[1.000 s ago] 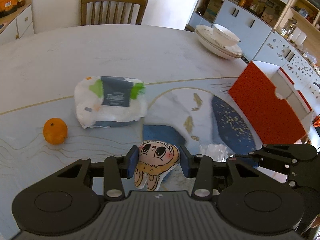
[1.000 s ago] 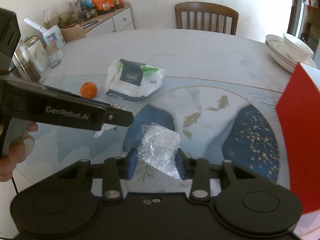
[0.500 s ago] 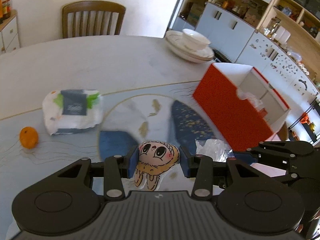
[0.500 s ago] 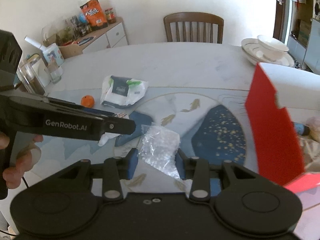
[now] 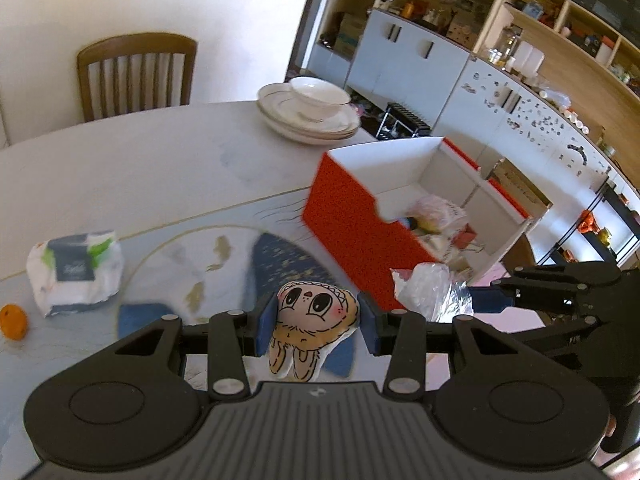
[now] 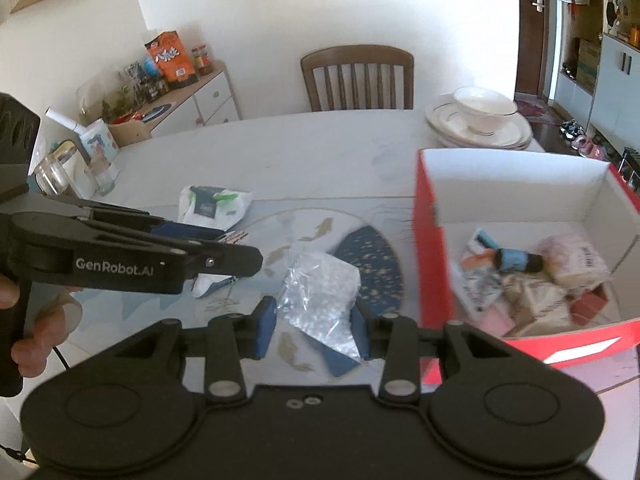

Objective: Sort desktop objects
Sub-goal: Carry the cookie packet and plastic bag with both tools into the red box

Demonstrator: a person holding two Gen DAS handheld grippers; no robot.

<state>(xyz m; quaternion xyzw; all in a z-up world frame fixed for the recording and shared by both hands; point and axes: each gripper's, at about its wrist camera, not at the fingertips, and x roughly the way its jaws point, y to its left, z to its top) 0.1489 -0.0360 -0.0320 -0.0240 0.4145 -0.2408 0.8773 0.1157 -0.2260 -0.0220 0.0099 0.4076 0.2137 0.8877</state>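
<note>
My left gripper is clamped on the bunny toy, its blue pads pressing both sides of the head, ears hanging down toward the camera. My right gripper is clamped on a clear bag of small white pieces, which sticks up between the pads. From the left wrist I see that same bag just right of the toy, with the right gripper coming in from the right edge. From the right wrist the left gripper reaches in from the left, a hand wrapped round its handle, and only a scrap of the toy shows below its arm.

Both loads hang over the table, above the blue and gold pattern. Just beyond them stands the red box, open at the top, with white inner walls. Inside I make out a blue-capped bottle, a pink packet and some paper items, blurred.

To the left lies a white tissue pack, and beside it, at the edge of the left view, an orange. Farther back, stacked plates with a bowl sit near the table's far rim. A wooden chair stands behind the table. A sideboard with snack bags is at the back left, cupboards at the right.
</note>
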